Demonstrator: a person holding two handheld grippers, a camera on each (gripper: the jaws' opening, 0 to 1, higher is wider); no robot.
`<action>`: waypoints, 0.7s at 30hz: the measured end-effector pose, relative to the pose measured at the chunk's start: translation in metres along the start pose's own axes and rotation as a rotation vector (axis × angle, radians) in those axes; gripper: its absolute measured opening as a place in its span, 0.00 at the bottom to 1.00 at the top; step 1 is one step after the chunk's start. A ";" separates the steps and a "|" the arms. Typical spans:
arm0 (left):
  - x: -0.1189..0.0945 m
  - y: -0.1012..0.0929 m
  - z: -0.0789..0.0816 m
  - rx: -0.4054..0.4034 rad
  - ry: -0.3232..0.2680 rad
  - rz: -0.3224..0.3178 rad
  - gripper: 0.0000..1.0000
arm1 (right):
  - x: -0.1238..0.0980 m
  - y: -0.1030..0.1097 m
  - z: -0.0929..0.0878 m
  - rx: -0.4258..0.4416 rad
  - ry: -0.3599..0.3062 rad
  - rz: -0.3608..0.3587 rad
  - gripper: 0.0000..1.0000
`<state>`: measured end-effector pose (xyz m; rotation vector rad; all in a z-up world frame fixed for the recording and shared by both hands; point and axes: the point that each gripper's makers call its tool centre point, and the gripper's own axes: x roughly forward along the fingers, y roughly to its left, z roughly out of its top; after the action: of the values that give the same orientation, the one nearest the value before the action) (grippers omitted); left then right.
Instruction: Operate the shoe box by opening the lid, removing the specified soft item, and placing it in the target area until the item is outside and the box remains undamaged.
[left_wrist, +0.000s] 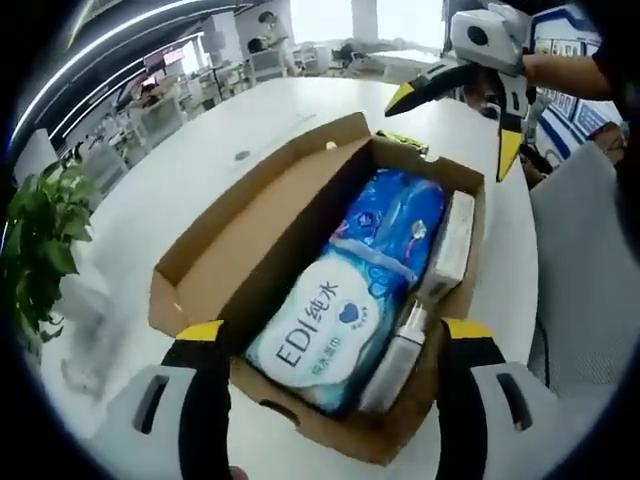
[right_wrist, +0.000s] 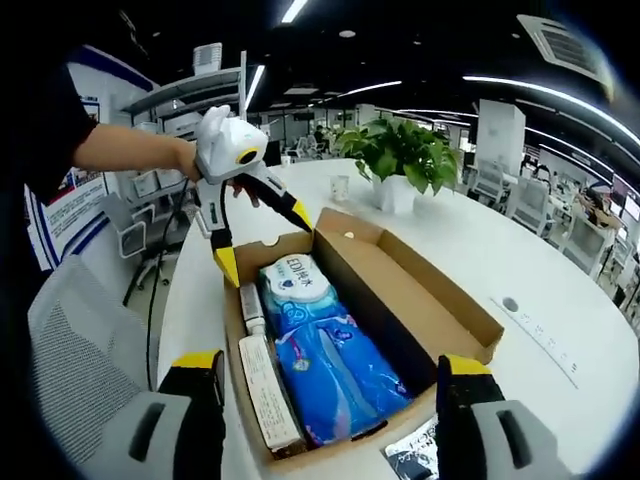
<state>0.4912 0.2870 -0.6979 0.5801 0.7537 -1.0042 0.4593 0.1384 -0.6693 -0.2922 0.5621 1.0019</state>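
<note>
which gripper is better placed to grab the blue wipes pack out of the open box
Probably left. The left gripper is open with its fingers either side of the near end of the wipes pack. The right gripper hovers above the far rim of the box, farther from the pack.

"EDI 纯水" on wipes pack (left_wrist: 345, 320)

Left tool (left_wrist: 340, 345): two black jaws, each capped with a yellow tip; grey-white housing at each jaw base with a dark oblong slot.

Right tool (right_wrist: 332, 375): same build, black jaws, yellow caps, grey-white slotted bases.

Seen from the left gripper view, the right tool's body is a white rounded shell with a dark round port.

The person's sleeve (right_wrist: 45, 120), just beside the white shell, is dark and short.
</note>
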 end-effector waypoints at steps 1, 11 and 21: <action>0.001 0.001 0.000 0.025 0.012 -0.004 0.85 | 0.002 0.000 0.000 -0.002 0.003 0.001 0.86; 0.011 0.000 -0.013 0.203 0.120 -0.085 0.75 | 0.026 0.005 0.011 -0.055 0.020 0.029 0.80; 0.019 0.001 -0.033 0.319 0.200 -0.127 0.65 | 0.056 0.015 0.015 -0.114 0.057 0.086 0.73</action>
<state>0.4894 0.3016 -0.7327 0.9278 0.8202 -1.2070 0.4743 0.1936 -0.6884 -0.4012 0.5738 1.1134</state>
